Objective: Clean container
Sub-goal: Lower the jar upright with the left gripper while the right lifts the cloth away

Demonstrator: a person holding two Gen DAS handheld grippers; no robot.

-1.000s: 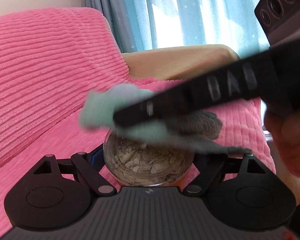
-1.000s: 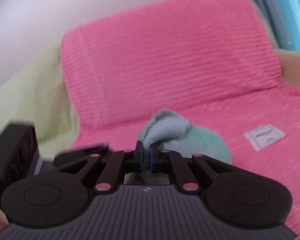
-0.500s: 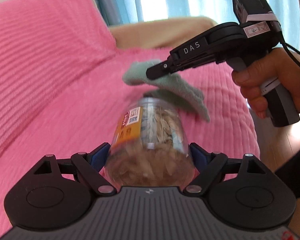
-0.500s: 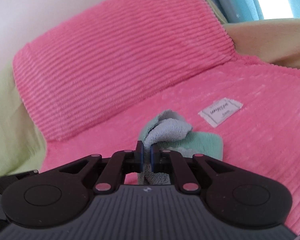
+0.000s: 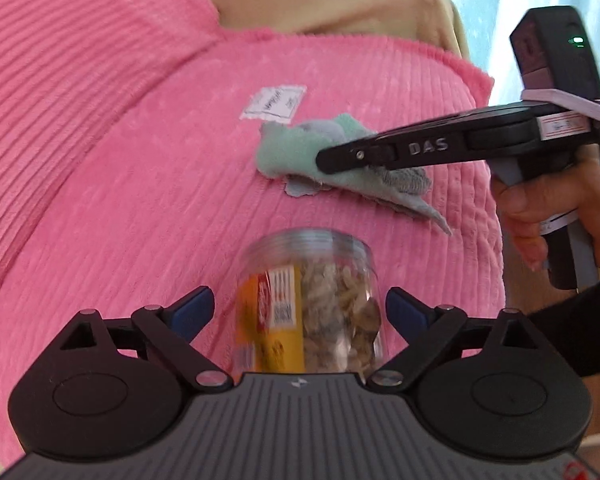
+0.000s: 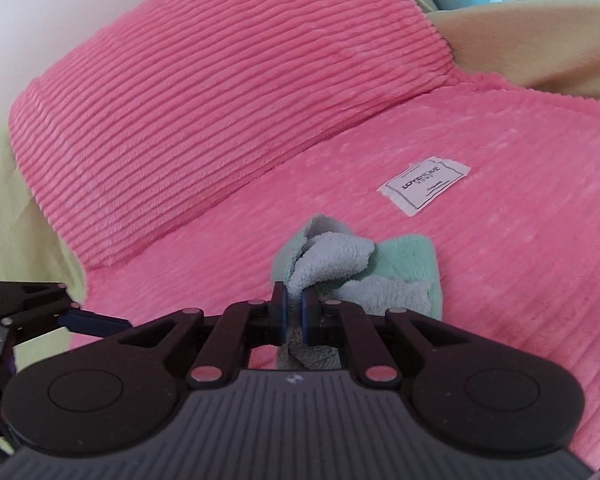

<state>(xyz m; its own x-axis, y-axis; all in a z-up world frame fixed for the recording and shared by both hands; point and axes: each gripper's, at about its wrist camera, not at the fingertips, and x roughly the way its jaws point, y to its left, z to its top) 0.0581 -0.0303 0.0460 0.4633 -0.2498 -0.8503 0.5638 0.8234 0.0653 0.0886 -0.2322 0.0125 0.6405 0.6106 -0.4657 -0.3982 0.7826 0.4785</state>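
Observation:
A clear plastic jar (image 5: 308, 300) with a yellow-orange label and pale dried pieces inside stands blurred on the pink seat. It sits between the blue pads (image 5: 192, 304) of my left gripper (image 5: 300, 306), which is open, with a gap on each side of the jar. My right gripper (image 6: 294, 308) is shut on a green and grey cloth (image 6: 404, 264). In the left wrist view the cloth (image 5: 292, 148) lies on the seat beyond the jar, with the right gripper (image 5: 324, 158) over it. One left finger (image 6: 92, 320) shows at the right wrist view's left edge.
A pink corduroy cover (image 5: 120, 200) spreads over the sofa seat and backrest (image 6: 220, 100), with a white sewn label (image 6: 424, 186) near the cloth. A beige armrest (image 5: 340, 4) lies behind. A person's hand (image 5: 540, 208) holds the right gripper's handle at the seat's right edge.
My left gripper has opened off the jar, which it was gripping. My right gripper has carried the cloth away from the jar and down onto the seat.

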